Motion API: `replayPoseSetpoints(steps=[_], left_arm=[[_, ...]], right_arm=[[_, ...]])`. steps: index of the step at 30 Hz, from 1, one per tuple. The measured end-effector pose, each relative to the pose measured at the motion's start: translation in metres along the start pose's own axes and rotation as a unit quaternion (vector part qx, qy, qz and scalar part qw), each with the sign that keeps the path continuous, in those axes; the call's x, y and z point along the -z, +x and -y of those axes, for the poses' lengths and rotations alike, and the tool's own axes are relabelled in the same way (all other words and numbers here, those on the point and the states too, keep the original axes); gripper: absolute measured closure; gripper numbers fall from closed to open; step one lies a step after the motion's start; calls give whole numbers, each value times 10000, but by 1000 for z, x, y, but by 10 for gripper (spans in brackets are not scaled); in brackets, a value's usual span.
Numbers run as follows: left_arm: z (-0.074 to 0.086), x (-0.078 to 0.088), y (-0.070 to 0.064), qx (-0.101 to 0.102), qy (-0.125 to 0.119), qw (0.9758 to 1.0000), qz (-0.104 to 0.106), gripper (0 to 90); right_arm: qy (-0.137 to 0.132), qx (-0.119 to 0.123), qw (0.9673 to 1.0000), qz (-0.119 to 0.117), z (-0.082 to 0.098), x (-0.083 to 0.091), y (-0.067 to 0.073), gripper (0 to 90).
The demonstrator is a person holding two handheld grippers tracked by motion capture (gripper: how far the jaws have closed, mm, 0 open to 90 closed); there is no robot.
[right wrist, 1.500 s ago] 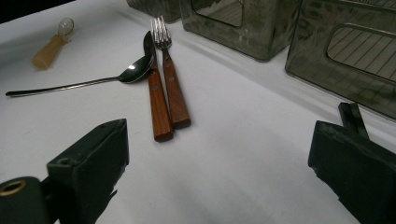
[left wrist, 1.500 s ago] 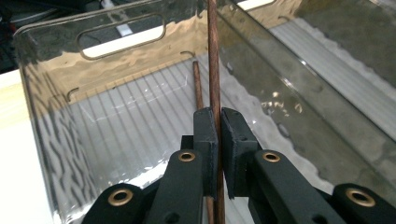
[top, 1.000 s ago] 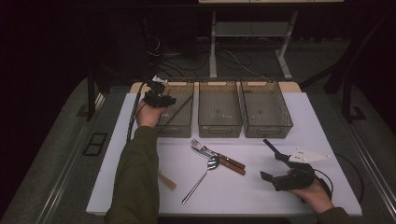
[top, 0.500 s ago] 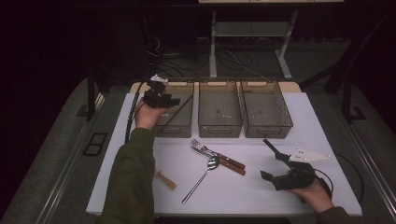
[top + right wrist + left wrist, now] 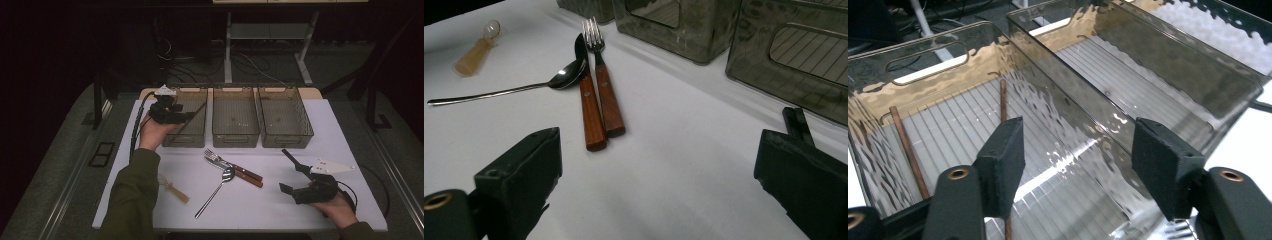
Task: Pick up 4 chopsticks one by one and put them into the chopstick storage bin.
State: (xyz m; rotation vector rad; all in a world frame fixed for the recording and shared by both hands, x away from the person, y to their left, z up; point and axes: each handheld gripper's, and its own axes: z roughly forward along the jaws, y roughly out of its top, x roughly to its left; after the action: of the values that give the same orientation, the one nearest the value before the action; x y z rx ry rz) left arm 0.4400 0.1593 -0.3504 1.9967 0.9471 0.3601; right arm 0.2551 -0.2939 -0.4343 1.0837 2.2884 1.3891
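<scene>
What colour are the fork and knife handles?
Reddish-brown wood on both the fork and knife, clearest in the right gripper view.

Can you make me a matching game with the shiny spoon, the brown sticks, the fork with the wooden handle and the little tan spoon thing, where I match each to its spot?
Things:
1. shiny metal spoon
2. thin brown sticks
3. steel fork with a wooden handle
4. small tan wooden scoop

Places:
A. on the white table beside the person's sleeve
B. inside the leftmost smoky clear plastic bin
C. next to a wooden-handled knife, handles side by side
D. bowl resting against the knife and fork, long handle pointing toward the table's near edge

Pairs: 1-D, 2-B, 3-C, 4-A
</scene>
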Motion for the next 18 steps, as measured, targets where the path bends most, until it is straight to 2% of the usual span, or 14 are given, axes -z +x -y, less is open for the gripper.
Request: replayPoseSetpoints(steps=[3,5,12,18], left_arm=[[4,4,-6,-41,70,9999,77,338],[8,6,-10,-146,128,9998,103,310],[24,11,-30,-243,51,9994,227,235],[36,20,-42,-304,7,9991,308,178]], right_arm=[[19,6,10000,17,0,0,0,54],[18,14,10000,20,0,0,0,54],[17,14,10000,35,0,0,0,54],[16,20,10000,53,0,0,-1,54]])
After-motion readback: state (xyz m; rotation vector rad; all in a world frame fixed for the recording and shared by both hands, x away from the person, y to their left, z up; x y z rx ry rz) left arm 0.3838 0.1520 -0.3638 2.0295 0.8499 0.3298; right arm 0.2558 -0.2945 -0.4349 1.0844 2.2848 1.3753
